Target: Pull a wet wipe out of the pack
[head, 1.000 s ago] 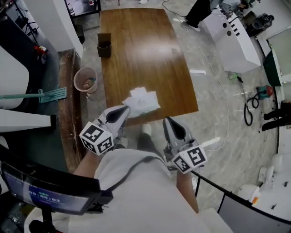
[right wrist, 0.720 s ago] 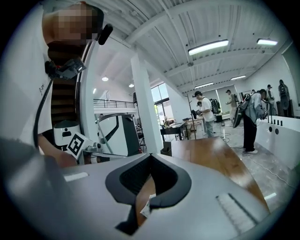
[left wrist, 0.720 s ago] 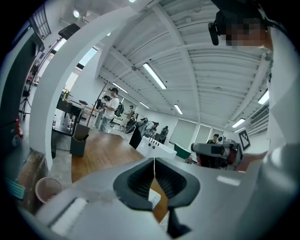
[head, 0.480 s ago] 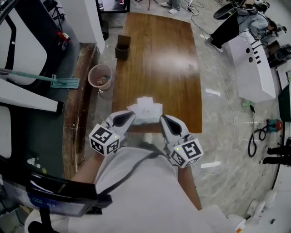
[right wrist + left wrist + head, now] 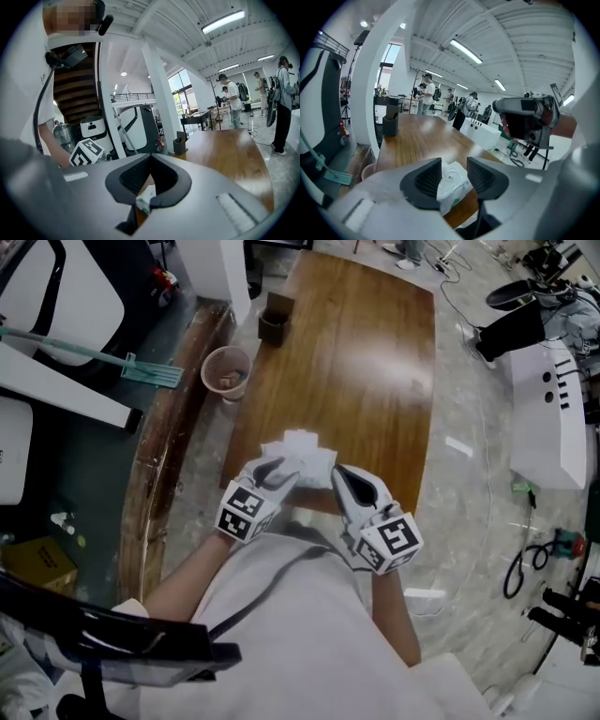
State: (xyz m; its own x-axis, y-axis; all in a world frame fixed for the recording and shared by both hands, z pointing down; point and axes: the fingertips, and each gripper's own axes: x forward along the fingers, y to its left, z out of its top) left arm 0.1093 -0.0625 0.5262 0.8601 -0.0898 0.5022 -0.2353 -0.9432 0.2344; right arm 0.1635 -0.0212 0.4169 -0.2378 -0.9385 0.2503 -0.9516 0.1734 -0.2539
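A white wet wipe pack lies near the front edge of the brown wooden table. My left gripper sits at the pack's near left side. Its jaws have just been opening and now stand open. In the left gripper view the pack shows through the gap of the left gripper, and the pads do not press on it. My right gripper is at the pack's near right corner. Seen in its own view, the right gripper is shut with its tips together, and a corner of the pack shows below them.
A dark pen holder stands at the table's far left corner. A wastebasket and a mop are on the floor to the left, and a white cabinet stands to the right. Several people stand beyond the table.
Both grippers have moved forward and down to the pack at the table's near edge. The left jaws, shut before, now stand apart. The head view has swung left.
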